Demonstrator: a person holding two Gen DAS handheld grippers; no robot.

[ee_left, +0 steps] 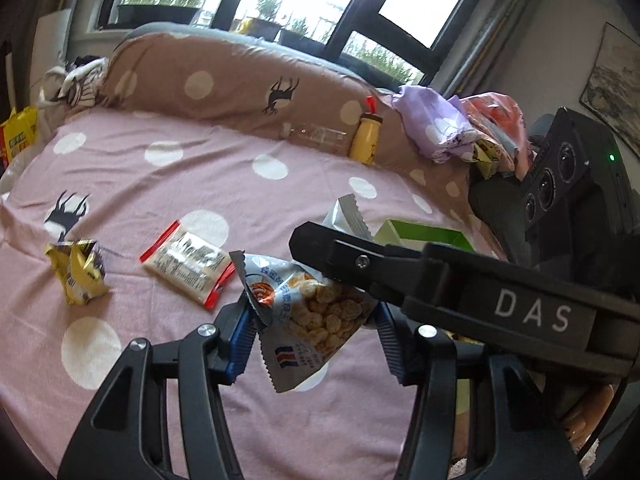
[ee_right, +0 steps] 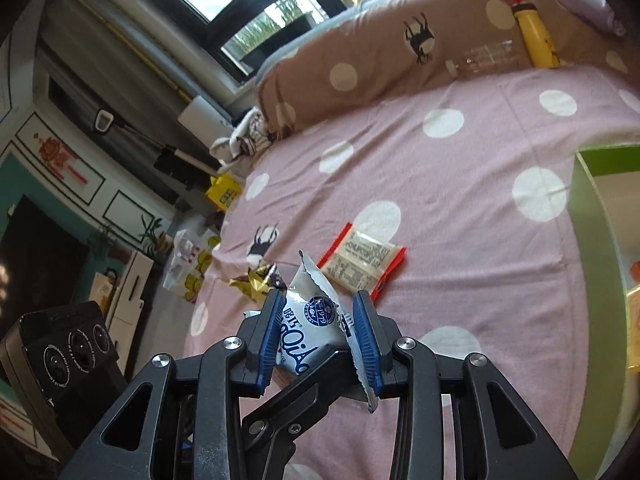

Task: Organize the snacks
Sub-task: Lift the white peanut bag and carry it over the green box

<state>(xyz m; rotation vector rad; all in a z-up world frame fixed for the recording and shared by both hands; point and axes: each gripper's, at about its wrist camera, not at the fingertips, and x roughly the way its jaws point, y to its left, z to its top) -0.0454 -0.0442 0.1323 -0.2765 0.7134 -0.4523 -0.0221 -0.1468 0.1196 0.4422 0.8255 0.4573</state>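
Observation:
My left gripper (ee_left: 314,334) is shut on a white snack bag printed with round crackers (ee_left: 316,312), held above the pink dotted bedsheet (ee_left: 160,200). My right gripper (ee_right: 316,332) is shut on a white and blue snack packet (ee_right: 316,320); in the left wrist view that gripper crosses above the cracker bag and its packet's serrated end (ee_left: 348,216) pokes up. A red-edged clear packet (ee_left: 188,266) (ee_right: 362,266) and a crumpled yellow wrapper (ee_left: 78,270) (ee_right: 252,282) lie on the sheet. A green box (ee_left: 420,234) (ee_right: 592,216) stands at the right.
A brown dotted pillow (ee_left: 240,88) lies along the far side with a yellow bottle (ee_left: 366,136) and a clear bottle (ee_left: 316,136) against it. Crumpled clothes (ee_left: 452,128) sit at the far right. A yellow pack (ee_left: 18,136) lies off the left edge.

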